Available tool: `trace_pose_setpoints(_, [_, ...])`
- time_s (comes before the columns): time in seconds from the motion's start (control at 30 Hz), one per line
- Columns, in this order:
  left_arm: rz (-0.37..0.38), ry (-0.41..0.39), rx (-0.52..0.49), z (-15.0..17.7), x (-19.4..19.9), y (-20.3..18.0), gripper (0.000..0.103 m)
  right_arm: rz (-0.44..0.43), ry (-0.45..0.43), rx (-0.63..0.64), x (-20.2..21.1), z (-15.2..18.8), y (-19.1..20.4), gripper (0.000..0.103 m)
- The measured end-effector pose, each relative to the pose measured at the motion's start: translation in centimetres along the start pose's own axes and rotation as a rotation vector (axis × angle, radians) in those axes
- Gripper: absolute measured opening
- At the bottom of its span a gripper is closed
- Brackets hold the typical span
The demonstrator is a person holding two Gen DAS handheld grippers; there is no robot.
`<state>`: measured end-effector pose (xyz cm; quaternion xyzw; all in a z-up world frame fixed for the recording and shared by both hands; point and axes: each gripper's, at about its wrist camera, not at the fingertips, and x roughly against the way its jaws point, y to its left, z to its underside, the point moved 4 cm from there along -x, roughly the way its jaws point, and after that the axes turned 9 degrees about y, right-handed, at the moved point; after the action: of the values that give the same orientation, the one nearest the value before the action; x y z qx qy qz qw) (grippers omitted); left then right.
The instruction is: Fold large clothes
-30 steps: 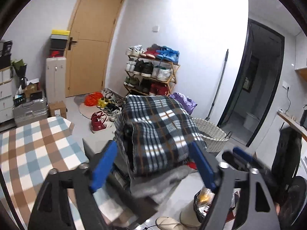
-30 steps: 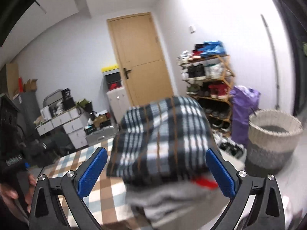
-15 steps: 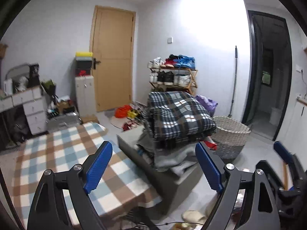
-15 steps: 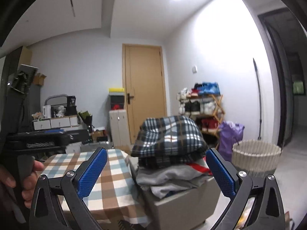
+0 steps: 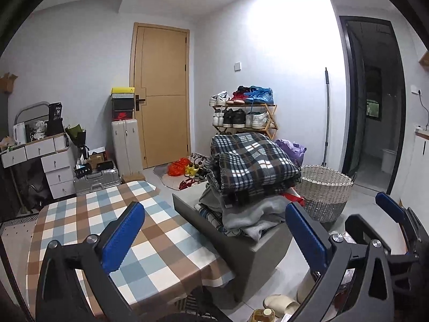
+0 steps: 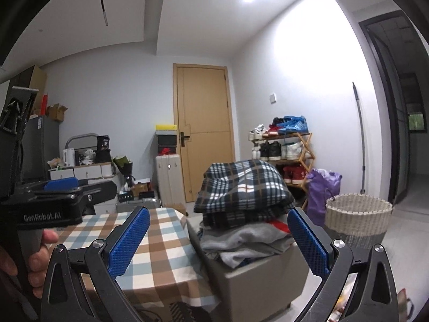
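- We've got the left gripper (image 5: 214, 234) with its blue pads spreading wider as we watch, nothing between them, just the table and the box beyond.
- The right gripper (image 6: 218, 241) stands wide too, jaws bare, the pile of clothes well beyond its tips.
- There's the plaid blanket (image 5: 250, 167), folded and sitting on top of the grey clothes (image 5: 254, 214), all heaped on the grey box (image 5: 246, 257) just right of the table (image 5: 80, 230).
- Only the right view gives us the hand (image 6: 29, 257) wrapped round the other tool's handle at the far left, and the ceiling light.
- Only the left view gives us slippers (image 5: 280, 304) on the floor near the box, and the other tool's blue pad at the right edge.
- The table wears a blue, brown and white checked cloth, bare on top.
- Around the room: a wooden door (image 5: 161, 94), a shoe rack (image 5: 244, 112), a woven basket (image 5: 324, 190), a purple bag (image 6: 320, 190), a white suitcase (image 5: 126, 147), white drawers (image 5: 43, 158) at far left.
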<state>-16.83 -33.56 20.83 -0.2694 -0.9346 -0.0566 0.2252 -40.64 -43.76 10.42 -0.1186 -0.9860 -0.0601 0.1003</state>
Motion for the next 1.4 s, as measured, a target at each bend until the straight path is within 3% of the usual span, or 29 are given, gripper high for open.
trace_pose_setpoints(0.37, [-0.028, -0.004, 0.088, 1.2, 0.5, 1.9, 0.102, 0.003, 0.013, -0.054, -0.1, 1.0, -1.0, 0.103])
trace_pose_setpoints(0.7, [-0.011, -0.004, 0.048, 1.5, 1.0, 0.2, 0.102, 0.003, -0.010, -0.003, 1.5, 0.8, 0.1, 0.103])
trace_pose_setpoints(1.4, [0.014, -0.042, 0.021, 0.9, 2.4, 0.1, 0.102, -0.004, -0.019, -0.019, 2.3, 0.3, -0.1, 0.103])
